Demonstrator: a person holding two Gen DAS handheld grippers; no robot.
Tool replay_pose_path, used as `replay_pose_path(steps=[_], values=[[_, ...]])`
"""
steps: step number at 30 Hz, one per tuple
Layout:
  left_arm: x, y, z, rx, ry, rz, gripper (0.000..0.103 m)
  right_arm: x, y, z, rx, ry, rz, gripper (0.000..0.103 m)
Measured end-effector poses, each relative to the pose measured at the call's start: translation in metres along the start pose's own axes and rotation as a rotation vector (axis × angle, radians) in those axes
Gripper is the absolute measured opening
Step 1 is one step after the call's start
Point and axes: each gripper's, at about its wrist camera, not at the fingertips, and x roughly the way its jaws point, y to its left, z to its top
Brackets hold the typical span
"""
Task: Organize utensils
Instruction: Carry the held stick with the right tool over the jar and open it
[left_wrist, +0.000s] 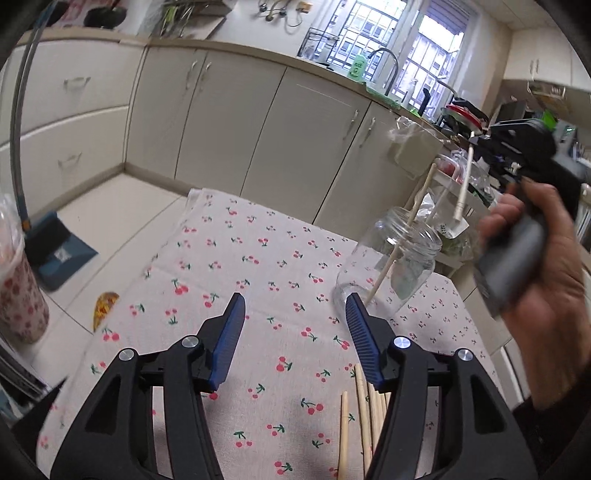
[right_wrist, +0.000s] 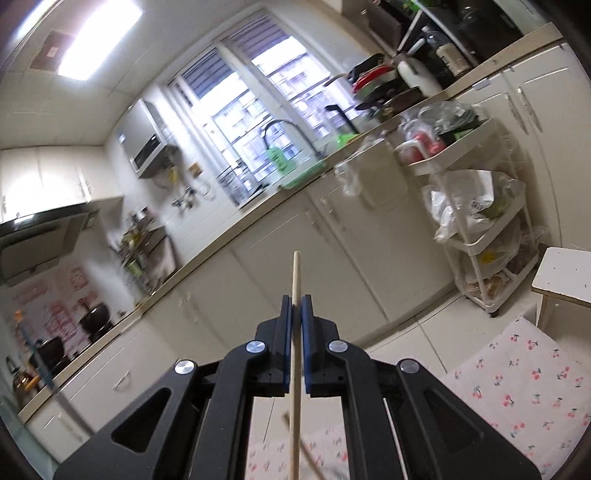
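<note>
A clear glass jar (left_wrist: 402, 258) stands on the cherry-print tablecloth (left_wrist: 258, 258) with one wooden chopstick (left_wrist: 402, 236) leaning in it. My left gripper (left_wrist: 295, 299) is open above the cloth, just left of the jar, with nothing between its blue pads. Several loose chopsticks (left_wrist: 364, 417) lie on the cloth beside its right finger. A hand (left_wrist: 546, 277) holds my right gripper (left_wrist: 474, 142) high, above and right of the jar. That right gripper (right_wrist: 296, 301) is shut on a single chopstick (right_wrist: 295, 273), which hangs roughly upright (left_wrist: 464, 184) over the jar's far side.
A pink cherry-patterned cup (left_wrist: 18, 295) stands at the far left. On the floor are a blue dustpan (left_wrist: 59, 251) and an orange scrap (left_wrist: 104, 308). Cream cabinets (left_wrist: 303, 147) run behind the table. A white trolley (right_wrist: 476, 206) with bags and a white stool (right_wrist: 565, 277) stand to the right.
</note>
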Motion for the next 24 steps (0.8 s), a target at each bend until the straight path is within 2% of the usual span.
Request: replay_pose_path(steps=[6,16,20,21,23,24], values=[[0.003,-0.001,0.002,-0.031,0.005,-0.021,0.055,0.017,0.007,-0.023,-0.116,0.030,-0.036,0.006],[0.002,-0.001,0.003,-0.034,0.040,-0.008,0.058,-0.001,0.010,-0.054,-0.212,0.129,-0.007,0.006],[-0.001,-0.005,0.005,-0.019,0.073,0.006,0.061,-0.009,0.012,-0.064,-0.258,0.197,0.007,0.006],[-0.002,-0.006,0.005,-0.010,0.084,0.012,0.061,-0.010,0.012,-0.066,-0.264,0.210,0.010,0.008],[-0.004,-0.009,0.005,0.011,0.114,0.022,0.062,-0.015,0.010,-0.069,-0.271,0.242,0.013,0.020],[-0.005,-0.010,0.004,0.023,0.131,0.027,0.062,-0.022,0.008,-0.069,-0.270,0.254,0.011,0.035]])
